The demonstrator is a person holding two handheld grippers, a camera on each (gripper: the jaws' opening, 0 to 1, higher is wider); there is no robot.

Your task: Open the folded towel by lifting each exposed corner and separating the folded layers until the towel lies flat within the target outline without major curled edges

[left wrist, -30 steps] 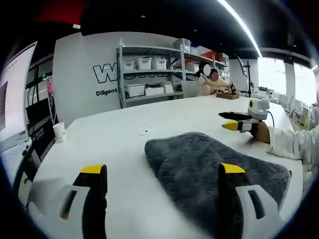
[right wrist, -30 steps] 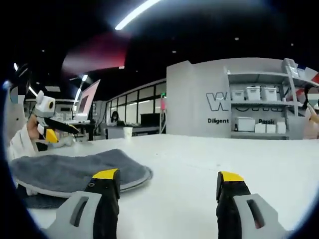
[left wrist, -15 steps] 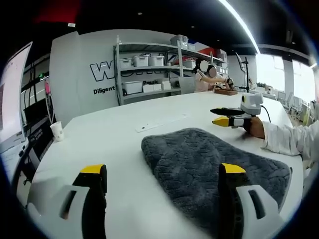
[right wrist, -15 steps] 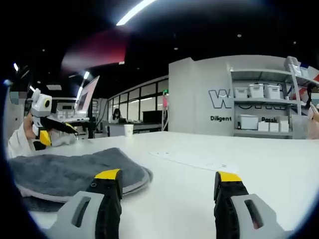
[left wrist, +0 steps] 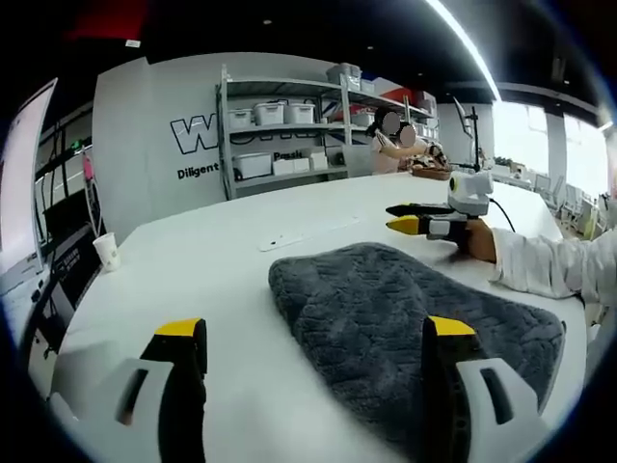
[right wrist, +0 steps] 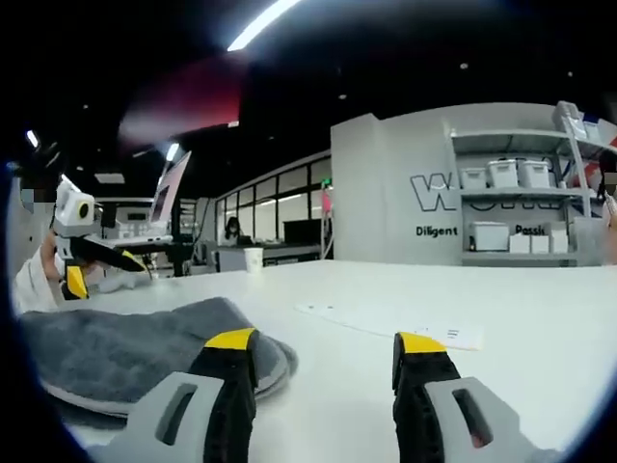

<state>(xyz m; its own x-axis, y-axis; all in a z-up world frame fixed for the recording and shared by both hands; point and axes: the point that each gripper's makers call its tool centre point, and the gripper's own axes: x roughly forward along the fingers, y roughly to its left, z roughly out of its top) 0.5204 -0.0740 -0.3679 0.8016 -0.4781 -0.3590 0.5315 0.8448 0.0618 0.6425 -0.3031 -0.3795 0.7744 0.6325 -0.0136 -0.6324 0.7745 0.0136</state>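
Your left hand-held gripper (left wrist: 310,333) has its jaws wide apart with nothing between them, hovering low over the desk (left wrist: 207,280). The right-side jaw overlaps the near part of the grey towel (left wrist: 405,309) in the left gripper view, but I can't tell if it's actually touching. The towel sits from about 12 to 3 o'clock of that gripper, folded, thick and fluffy, with a rounded corner pointing toward 11 o'clock.

Your right hand-held gripper (right wrist: 321,352) is also parted, a bit narrower, holding nothing. In its view the towel (right wrist: 125,342) is at 9 to 10 o'clock, and you can see the stacked layer edges at the near corner just beside the left jaw. There's a strip of paper (right wrist: 395,323) on the desk at 12 o'clock, well clear.

Nothing's grabbed yet, so I'd say you're at the approach. Tip: go for the top layer only at that exposed corner. Come in low and shallow, slide one jaw between the layers, pinch just the upper one, then lift and peel across slowly. Grab too deep and you'll likely drag the whole stack
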